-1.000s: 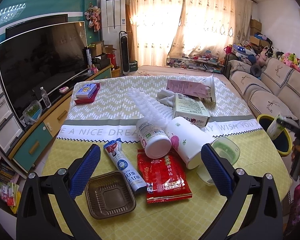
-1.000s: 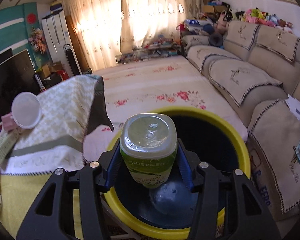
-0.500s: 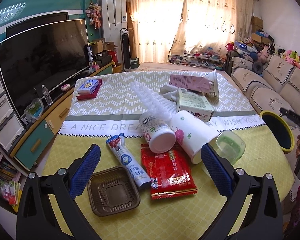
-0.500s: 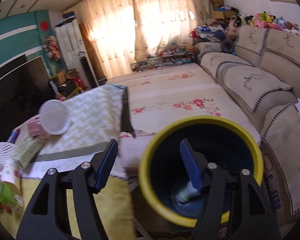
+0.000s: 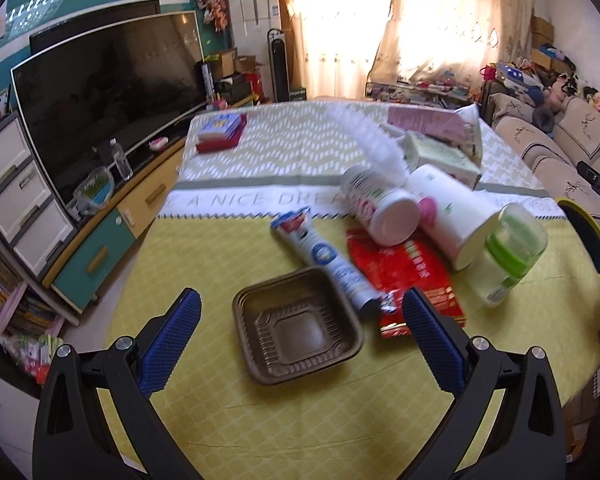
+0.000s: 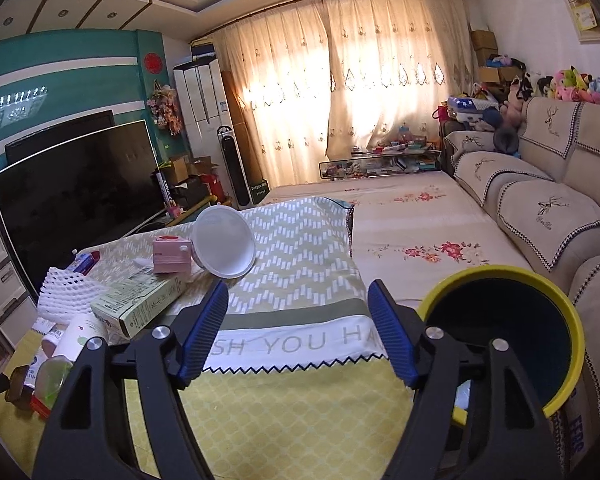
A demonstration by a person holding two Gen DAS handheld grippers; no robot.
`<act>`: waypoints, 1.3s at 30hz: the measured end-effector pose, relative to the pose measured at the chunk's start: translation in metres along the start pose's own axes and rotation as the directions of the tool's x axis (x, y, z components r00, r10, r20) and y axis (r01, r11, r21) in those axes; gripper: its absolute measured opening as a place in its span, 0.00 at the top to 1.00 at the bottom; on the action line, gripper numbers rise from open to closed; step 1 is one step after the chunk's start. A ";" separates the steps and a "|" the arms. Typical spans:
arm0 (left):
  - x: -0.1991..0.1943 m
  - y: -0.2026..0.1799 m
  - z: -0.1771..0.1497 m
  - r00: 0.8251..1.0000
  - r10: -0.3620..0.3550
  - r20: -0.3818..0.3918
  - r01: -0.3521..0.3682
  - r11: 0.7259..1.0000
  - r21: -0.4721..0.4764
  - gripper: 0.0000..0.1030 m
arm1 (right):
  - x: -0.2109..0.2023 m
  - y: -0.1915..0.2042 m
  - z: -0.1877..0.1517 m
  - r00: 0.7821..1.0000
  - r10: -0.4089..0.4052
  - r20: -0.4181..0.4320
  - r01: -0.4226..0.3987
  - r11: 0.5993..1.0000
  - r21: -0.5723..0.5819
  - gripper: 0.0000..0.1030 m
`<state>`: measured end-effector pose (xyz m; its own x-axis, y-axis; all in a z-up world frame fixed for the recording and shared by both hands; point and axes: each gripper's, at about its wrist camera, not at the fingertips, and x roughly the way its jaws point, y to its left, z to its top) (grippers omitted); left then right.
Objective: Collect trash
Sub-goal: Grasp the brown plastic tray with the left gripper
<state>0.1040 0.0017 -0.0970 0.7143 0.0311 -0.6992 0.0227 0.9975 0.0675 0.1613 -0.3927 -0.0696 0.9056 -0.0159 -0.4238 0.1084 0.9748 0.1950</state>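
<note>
My left gripper (image 5: 300, 336) is open and empty, low over a brown plastic tray (image 5: 296, 326) on the yellow tablecloth. Behind the tray lie a white-blue tube (image 5: 324, 258), a red packet (image 5: 404, 276), a white tub (image 5: 380, 212), a white paper cup (image 5: 452, 216) and a clear green-lidded jar (image 5: 512, 252). My right gripper (image 6: 298, 332) is open and empty above the table's right edge. The yellow-rimmed trash bin (image 6: 512, 340) stands just right of it, and shows in the left wrist view (image 5: 584, 240).
Further back on the table are a green box (image 6: 140, 308), white foam netting (image 6: 68, 294), a pink box (image 6: 172, 254), a white bowl (image 6: 224, 242) and a booklet (image 5: 220, 130). A TV (image 5: 108, 92) is left, a sofa (image 6: 540, 200) right.
My right gripper opened and dropped the green-labelled bottle into the bin, then swung left toward the table. My left gripper moved down and closer to the brown tray.
</note>
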 end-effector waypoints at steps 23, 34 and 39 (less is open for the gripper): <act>0.036 0.014 -0.024 0.994 -0.005 -0.110 -0.004 0.997 -0.079 0.11 | 0.010 -0.002 -0.001 1.000 0.009 -0.029 -0.009 1.000 0.020 0.31; 0.037 0.023 -0.023 0.998 -0.005 -0.055 0.000 0.995 -0.104 0.32 | 0.014 0.000 -0.002 0.999 0.022 -0.034 -0.022 1.000 0.017 0.31; 0.018 0.027 -0.016 1.000 -0.003 0.003 0.003 0.996 -0.088 0.33 | 0.015 0.001 -0.003 0.999 0.031 -0.036 -0.030 0.999 0.019 0.30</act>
<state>0.1061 0.0306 -0.1195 0.7164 0.0279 -0.6972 -0.0367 0.9993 0.0023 0.1739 -0.3916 -0.0784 0.8931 0.0219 -0.4493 0.0889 0.9705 0.2240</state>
